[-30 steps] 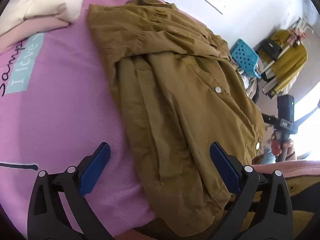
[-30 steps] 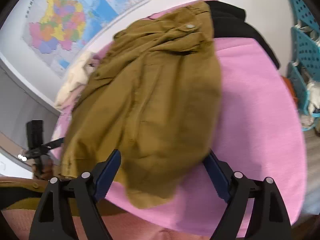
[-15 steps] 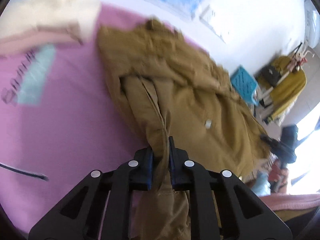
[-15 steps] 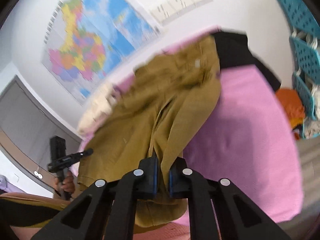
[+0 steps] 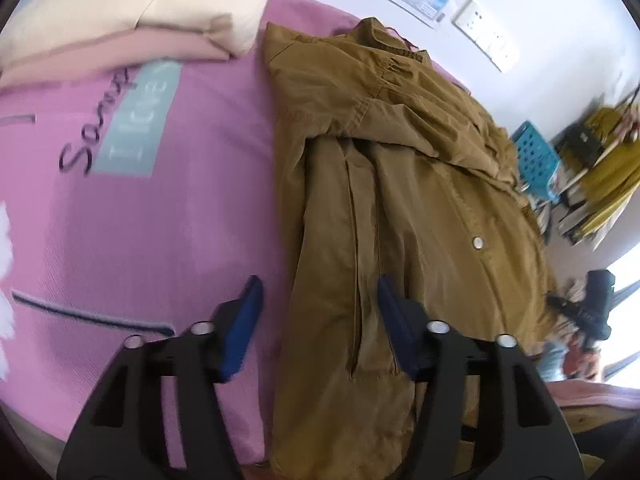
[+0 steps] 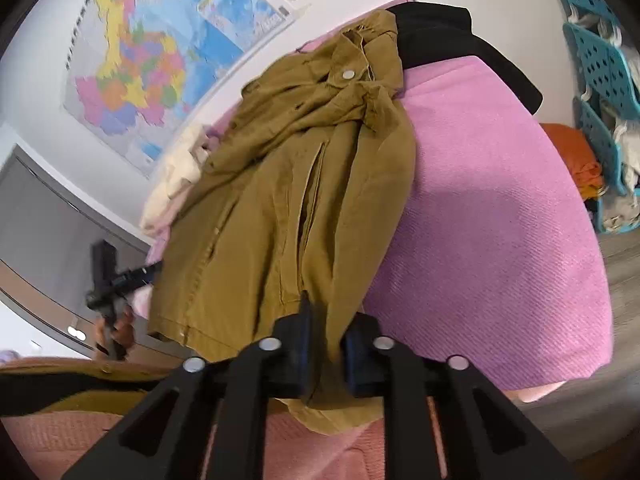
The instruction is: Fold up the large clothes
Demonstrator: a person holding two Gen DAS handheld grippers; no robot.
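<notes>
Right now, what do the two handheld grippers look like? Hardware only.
Both match. The left gripper and right gripper have matte black plastic linkage arms with triangular cutouts, round silver pivot pins along the top, and flat blue pads on the fingers. No cables or markings show. In the right wrist view the other gripper's black handle appears in a hand; no sleeve is visible.

Olive jacket [image 6: 296,200] hem between right gripper [image 6: 324,354] jaws.
</notes>
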